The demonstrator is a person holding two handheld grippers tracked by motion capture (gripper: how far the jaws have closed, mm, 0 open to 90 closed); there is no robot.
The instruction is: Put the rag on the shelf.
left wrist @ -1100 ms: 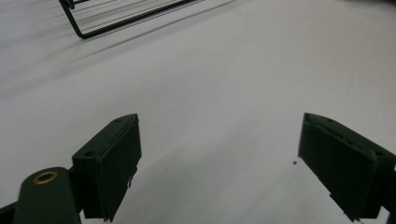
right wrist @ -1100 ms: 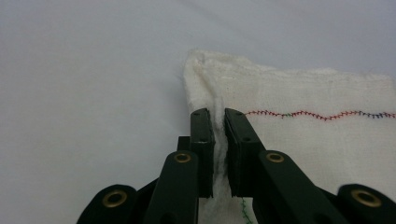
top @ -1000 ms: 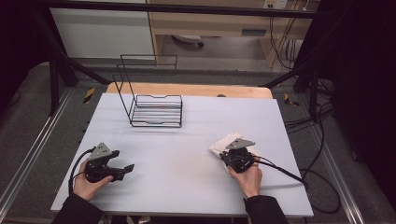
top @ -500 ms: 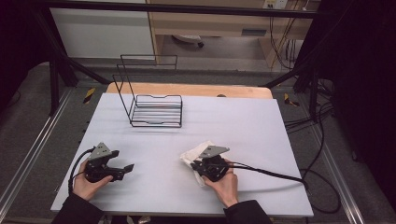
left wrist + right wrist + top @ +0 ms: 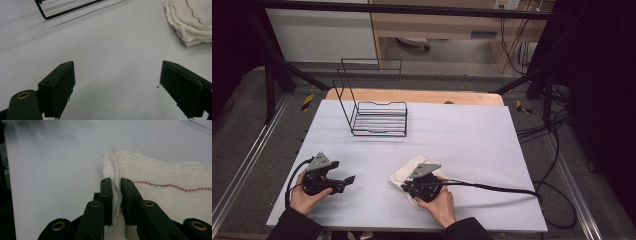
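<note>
The right gripper [image 5: 116, 185] is pinching the edge of a folded cream woven cloth [image 5: 162, 195]; its own view is revealing red zigzag stitching. From above, that cloth [image 5: 404, 174] is lying near the front of the white table [image 5: 462, 140]. The left gripper [image 5: 117, 85] is gaping wide, resting apart, holding nothing.

In the high view, the right gripper [image 5: 408, 186] covers much of the folded white cloth [image 5: 404, 172]. In the left gripper view, the picture's top and right edges crop the cloth and the wire rack [image 5: 67, 8]. In the right gripper view, the far table [image 5: 50, 142] is blurred.
</note>
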